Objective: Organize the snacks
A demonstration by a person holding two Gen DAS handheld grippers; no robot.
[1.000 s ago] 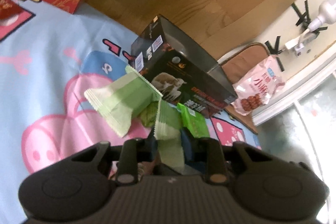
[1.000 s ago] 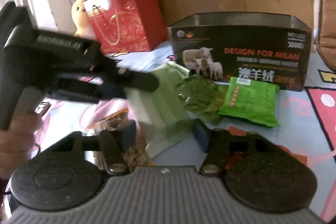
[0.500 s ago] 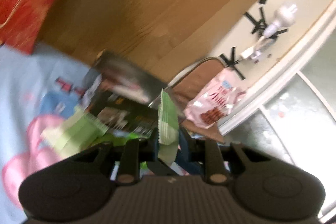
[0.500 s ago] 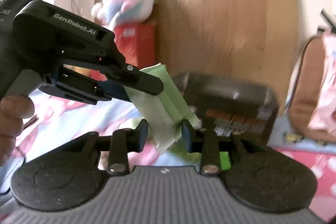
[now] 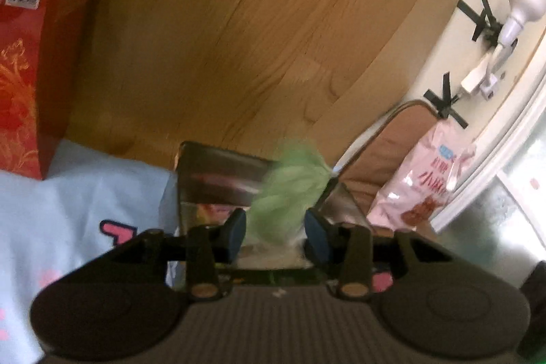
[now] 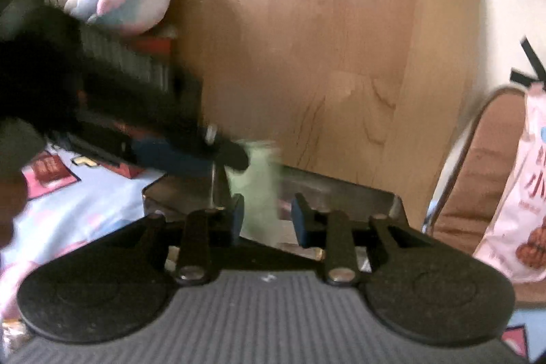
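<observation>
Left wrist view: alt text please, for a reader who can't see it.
A blurred green snack packet sits between the spread fingers of the left hand-held gripper, above an open dark box on a blue cartoon blanket. A red gift bag stands left, a pink snack bag right.

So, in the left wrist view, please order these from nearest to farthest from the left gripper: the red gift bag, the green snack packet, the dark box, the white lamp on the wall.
1. green snack packet, blurred, between the fingers of the left gripper.
2. dark box, just beyond, slightly left.
3. red gift bag, far left, by the wooden board.
4. white lamp, upper right, on the wall.
</observation>
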